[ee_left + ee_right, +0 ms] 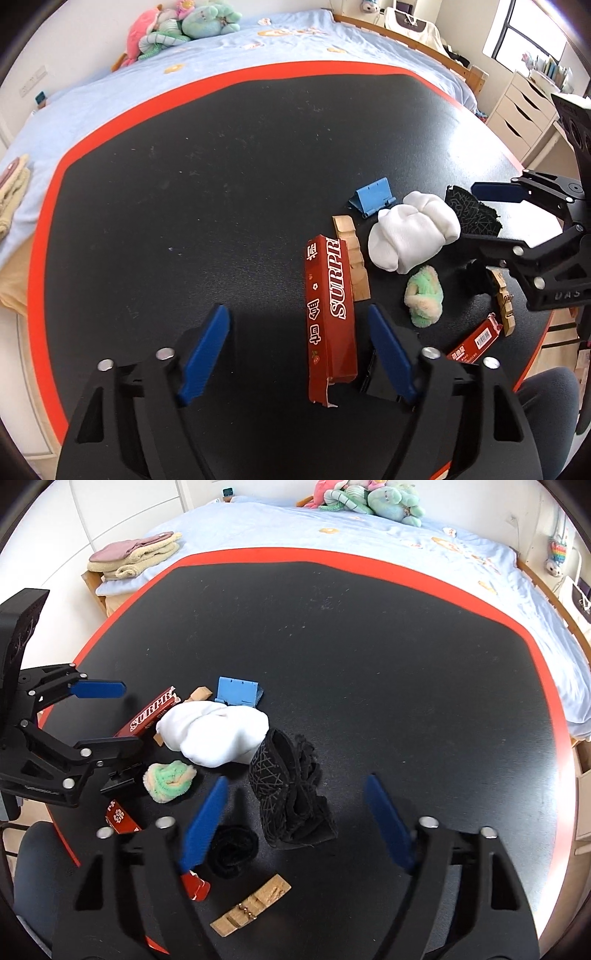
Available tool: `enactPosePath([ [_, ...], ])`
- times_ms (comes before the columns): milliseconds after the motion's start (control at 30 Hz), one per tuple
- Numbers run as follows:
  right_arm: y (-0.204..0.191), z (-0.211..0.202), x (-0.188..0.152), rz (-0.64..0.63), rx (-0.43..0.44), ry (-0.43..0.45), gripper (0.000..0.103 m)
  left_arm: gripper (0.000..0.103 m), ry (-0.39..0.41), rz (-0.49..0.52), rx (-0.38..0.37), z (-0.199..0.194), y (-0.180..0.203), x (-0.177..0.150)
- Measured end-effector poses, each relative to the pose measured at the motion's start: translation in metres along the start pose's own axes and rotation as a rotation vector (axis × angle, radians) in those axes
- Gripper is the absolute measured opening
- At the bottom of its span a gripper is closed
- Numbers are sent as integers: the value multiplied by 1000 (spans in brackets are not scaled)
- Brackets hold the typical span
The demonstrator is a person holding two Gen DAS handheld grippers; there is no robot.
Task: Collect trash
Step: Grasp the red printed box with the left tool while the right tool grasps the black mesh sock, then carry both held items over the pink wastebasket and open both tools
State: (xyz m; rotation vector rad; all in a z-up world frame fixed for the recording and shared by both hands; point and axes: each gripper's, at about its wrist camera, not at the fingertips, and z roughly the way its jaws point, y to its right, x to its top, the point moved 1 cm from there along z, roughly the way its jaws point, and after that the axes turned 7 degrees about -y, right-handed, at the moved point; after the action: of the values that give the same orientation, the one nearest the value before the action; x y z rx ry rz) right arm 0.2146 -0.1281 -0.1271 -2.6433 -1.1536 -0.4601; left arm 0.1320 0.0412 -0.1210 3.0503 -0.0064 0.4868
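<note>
A long red carton marked SURPRISE (330, 317) (151, 714) lies on the black table between the blue fingers of my left gripper (297, 309) (131, 716). It sits nearer the right finger and neither pad touches it, so the gripper is open. My right gripper (296, 781) (478, 218) is also open. It straddles a black patterned cloth (280, 786) (474, 216) without pressing on it. A second red carton (476, 341) (122, 818) lies at the near table edge, partly hidden by my right gripper's finger.
A white sock bundle (218, 734), a green fluffy item (170, 781), a blue stand (236, 692), a rolled black sock (232, 849) and wooden pieces (255, 904) (354, 258) crowd the near part of the table (369, 646). A bed (369, 535) with plush toys lies beyond.
</note>
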Motion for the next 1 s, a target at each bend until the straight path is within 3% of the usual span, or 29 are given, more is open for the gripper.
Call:
enactPosePath([
  [67,0,1,0,-3,2,-5,60,63,3,9,11,0,1,0],
  [133,-1,2,0,-6,8,-10,47,52,8,12,15,-1,1,0],
  [200,-2,2,0,-6,16,-8,42,33,12,16,19,-2,1,0],
  [267,-4,3,1,-4,21,-4,40,22,14,25,17,-3,2,0],
  [400,-3,0,-3,11,26,9,35,16,26,24,14,-7,0,0],
  [700,-11,-39,-14,46,21,87,34,15,97,44,8,-43,11,-9],
  [1000,-32,-101,-59,74,11,179,34,15,185,96,-17,-90,42,-37],
])
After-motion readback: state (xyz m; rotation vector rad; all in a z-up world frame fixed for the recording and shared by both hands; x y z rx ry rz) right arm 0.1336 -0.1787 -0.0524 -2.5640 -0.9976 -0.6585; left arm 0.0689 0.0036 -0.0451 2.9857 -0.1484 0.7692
